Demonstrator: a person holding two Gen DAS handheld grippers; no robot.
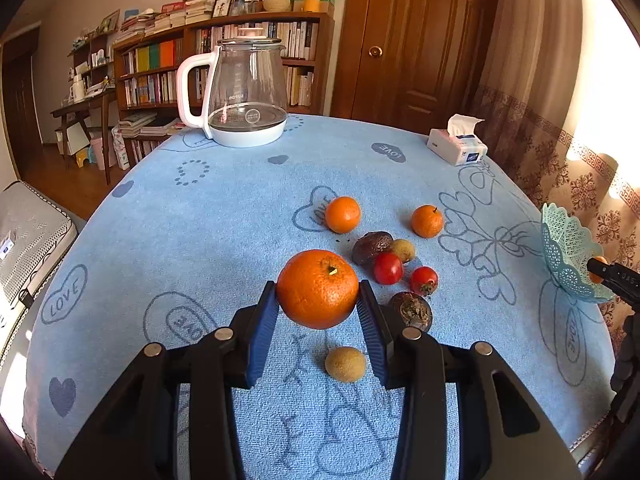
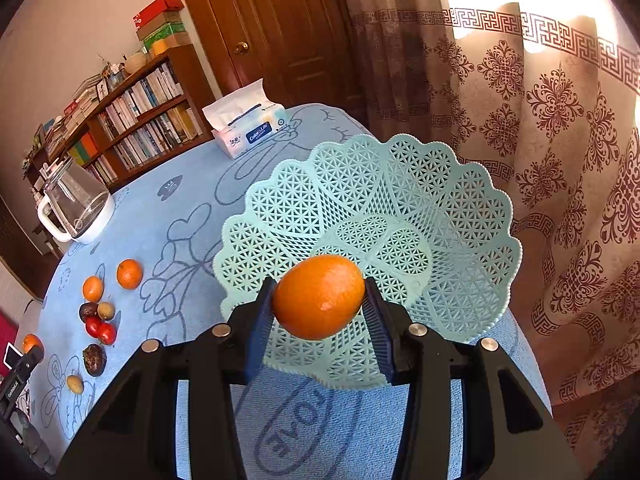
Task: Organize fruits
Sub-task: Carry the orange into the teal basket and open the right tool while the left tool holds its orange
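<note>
My left gripper [image 1: 318, 304] is shut on a big orange [image 1: 318, 288] and holds it above the blue tablecloth. My right gripper [image 2: 319, 312] is shut on another orange [image 2: 319, 297] over the near rim of the pale green lattice basket [image 2: 440, 208], which holds nothing else. On the cloth lie two small oranges [image 1: 343, 214] [image 1: 427, 221], two tomatoes [image 1: 388, 268] [image 1: 424, 281], two dark brown fruits [image 1: 371, 246] [image 1: 411, 311] and two small tan fruits [image 1: 403, 250] [image 1: 345, 364]. The basket edge [image 1: 568, 256] shows at the right of the left wrist view.
A glass kettle [image 1: 244, 92] with a white handle stands at the far side of the table. A tissue pack [image 1: 456, 146] lies at the far right. Bookshelves [image 1: 224, 60], a wooden door [image 1: 416, 40] and patterned curtains [image 2: 540, 120] are behind the table.
</note>
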